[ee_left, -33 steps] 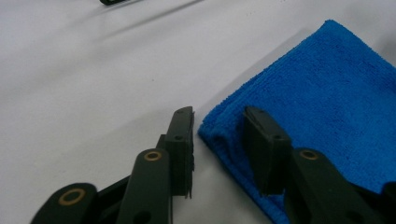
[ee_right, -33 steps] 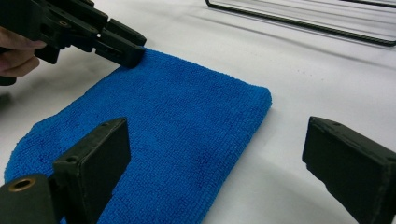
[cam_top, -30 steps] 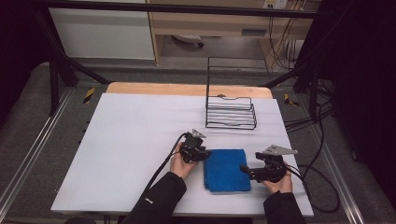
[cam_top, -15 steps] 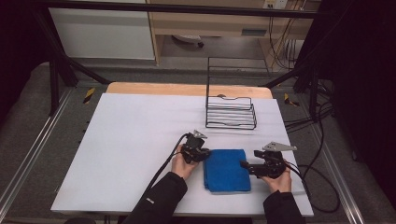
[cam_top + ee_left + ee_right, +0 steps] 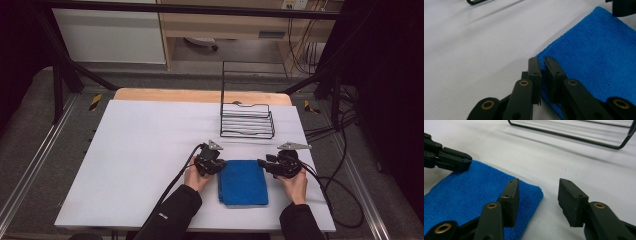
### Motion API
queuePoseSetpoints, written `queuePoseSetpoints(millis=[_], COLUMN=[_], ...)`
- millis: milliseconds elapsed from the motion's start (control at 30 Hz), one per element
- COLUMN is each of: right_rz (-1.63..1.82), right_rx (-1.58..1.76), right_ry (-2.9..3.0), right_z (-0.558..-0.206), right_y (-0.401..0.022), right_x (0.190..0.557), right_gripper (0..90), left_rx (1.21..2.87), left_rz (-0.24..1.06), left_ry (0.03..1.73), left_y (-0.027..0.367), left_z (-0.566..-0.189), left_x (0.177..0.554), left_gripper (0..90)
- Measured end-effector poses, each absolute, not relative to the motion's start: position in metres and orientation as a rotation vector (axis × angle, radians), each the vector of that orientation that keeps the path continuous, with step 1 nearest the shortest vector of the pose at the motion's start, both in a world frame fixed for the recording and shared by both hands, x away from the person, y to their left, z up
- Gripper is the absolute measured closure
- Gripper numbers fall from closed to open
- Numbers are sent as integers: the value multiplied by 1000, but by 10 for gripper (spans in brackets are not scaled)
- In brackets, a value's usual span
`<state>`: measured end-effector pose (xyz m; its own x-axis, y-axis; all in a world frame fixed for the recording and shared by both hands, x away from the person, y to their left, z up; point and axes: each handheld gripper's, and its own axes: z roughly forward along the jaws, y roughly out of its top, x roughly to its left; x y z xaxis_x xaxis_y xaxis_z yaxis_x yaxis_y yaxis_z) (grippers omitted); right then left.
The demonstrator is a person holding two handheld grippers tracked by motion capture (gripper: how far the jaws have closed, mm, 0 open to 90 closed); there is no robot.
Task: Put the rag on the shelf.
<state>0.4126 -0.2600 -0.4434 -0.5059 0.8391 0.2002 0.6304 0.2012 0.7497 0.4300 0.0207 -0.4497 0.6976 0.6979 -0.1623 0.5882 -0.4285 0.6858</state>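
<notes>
Left gripper (image 5: 541, 66): jaws drawn almost together at the far-left corner of the blue towel (image 5: 243, 182). One jaw is over bare table, the other over the cloth, with a thin slit left between them. Whether any cloth is pinched in the slit, cannot tell; the corner edge lies right at the jaw tips.

Right gripper (image 5: 537, 195): jaws spread wide, straddling the towel's far-right corner. Its left jaw sits over the cloth, its right jaw over bare table just beside the edge. Nothing gripped.

The towel lies flat and folded between the two grippers, long axis running toward and away from the person, both far corners right at the tools. Each hand is on its own corner, so neither needs to reach. Judgement: the next move turns on the right jaws closing on that corner edge.

Beyond the grippers, farther out on the white table (image 5: 140, 150), stands a black wire rack (image 5: 247, 119), well apart from the towel. Nothing blocks the space between.
</notes>
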Motion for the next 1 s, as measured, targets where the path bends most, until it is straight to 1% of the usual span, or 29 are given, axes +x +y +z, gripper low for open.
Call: queuePoseSetpoints(millis=[100,300,633,767,1000], right_rz=[1175,1141,1177,1188,1222], right_rx=[1402,1397,1450,1467,1441], right_ry=[2257,2298,2330,2321,2303], right_z=[-447,-453,-453,-451,-441], right_y=[-258,-254,-252,-252,-252], right_x=[414,415,416,415,410], right_gripper=[581,640,820,847,854], left_rx=[2153,2149,2134,2116,2080], left_rz=[191,192,174,155,130], left_ry=[976,973,976,980,975], left_y=[21,21,23,25,32], left_z=[-450,-451,-451,-452,-448], left_x=[430,429,431,431,429], left_gripper=[826,826,832,842,848])
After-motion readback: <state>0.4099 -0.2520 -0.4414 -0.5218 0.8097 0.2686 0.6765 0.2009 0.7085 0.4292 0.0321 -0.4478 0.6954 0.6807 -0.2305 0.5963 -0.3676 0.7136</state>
